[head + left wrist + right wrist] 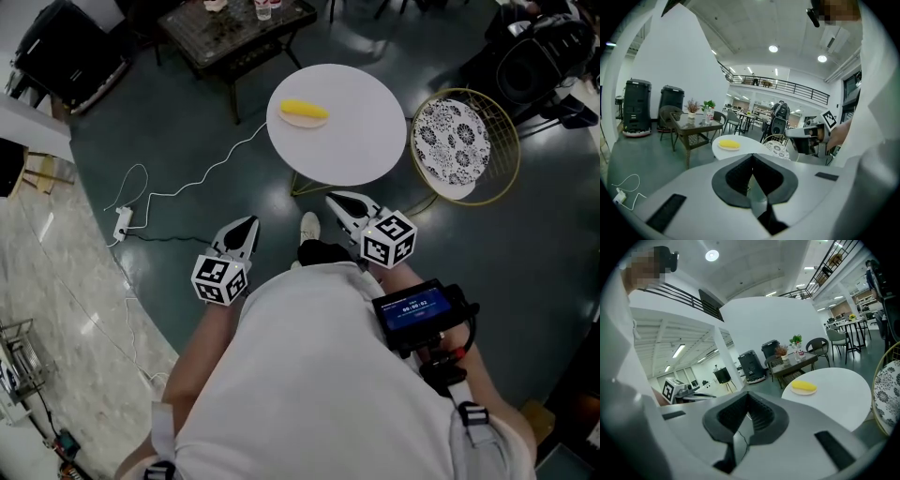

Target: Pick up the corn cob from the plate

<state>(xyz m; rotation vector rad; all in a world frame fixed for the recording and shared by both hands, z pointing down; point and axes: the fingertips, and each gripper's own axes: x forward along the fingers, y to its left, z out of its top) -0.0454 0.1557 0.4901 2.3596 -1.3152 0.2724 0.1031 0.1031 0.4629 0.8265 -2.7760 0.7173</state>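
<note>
Yellow corn cob (304, 112) sits on plate (812, 391) at bench (366, 141) far side; L hand-held gripper (246, 228) & R hand-held gripper (336, 202), closed & empty, short of bench, prob. pre-reach.

A round white table (361, 141) is standing on the dark floor (187, 131). A plate (302, 123) is lying directly on the tabletop, near the rim at ten o'clock in the head view, and it is carrying the corn (304, 111). On the floor, a wire chair (507, 141) is standing just beside the table at three o'clock, holding a patterned cushion (452, 148). A glass table (234, 33) is standing apart at eleven o'clock. A white cable (202, 178) is trailing off toward eight o'clock, ending at a power strip (123, 221).
</note>
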